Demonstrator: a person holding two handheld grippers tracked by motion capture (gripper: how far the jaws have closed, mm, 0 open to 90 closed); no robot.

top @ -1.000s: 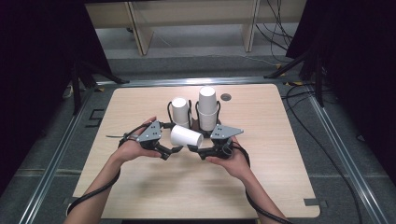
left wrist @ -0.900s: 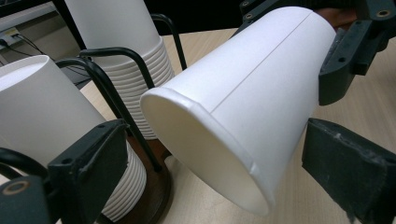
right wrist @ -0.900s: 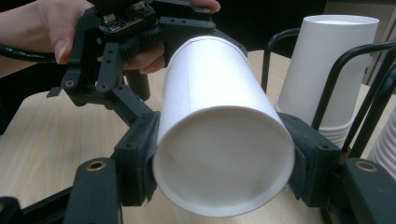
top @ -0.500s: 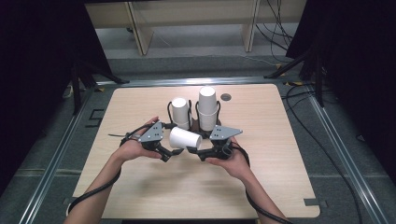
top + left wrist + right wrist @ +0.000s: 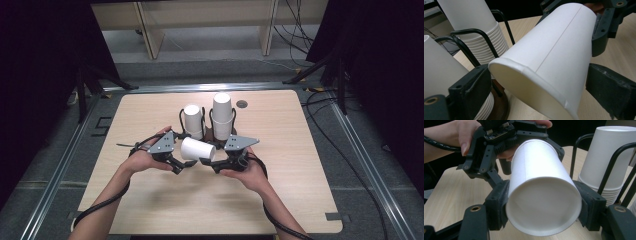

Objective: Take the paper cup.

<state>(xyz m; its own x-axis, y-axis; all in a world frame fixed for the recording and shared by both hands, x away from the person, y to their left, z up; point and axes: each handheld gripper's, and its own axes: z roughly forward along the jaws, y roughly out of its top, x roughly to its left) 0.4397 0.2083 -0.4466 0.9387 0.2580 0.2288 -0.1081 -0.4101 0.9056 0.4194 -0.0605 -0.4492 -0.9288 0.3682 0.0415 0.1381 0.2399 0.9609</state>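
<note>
A pale wooden worktop (image 5: 150, 210) is sitting inside a metal frame on a grey floor, with dark curtains hanging at both sides and light shelving (image 5: 200, 20) standing beyond the far edge (cables are trailing across the floor at the right).

At the left, the left gripper (image 5: 176, 165) is reaching in toward the middle of the worktop, and its fingers (image 5: 469, 87) are standing on either side of the rim end of a white paper cup (image 5: 197, 149). In the left gripper view a gap is showing between the rim and the right-hand finger, so the fingers are standing apart around the cup rather than pinching it; they have just been closing a little.

The cup is lying on its side in the air between the two grippers, low over the near half of the worktop, just in front of a black wire holder (image 5: 210, 131) carrying two upside-down stacks of white cups, a shorter stack (image 5: 192, 120) and a taller stack (image 5: 222, 114).

At the right, the right gripper (image 5: 214, 165) is clamping the cup: in the right gripper view its fingers (image 5: 499, 202) are pressing on both sides of the closed bottom end.

The holder's base is partly hidden behind the hands, and the cup's far wall is cut off in the left gripper view.
</note>
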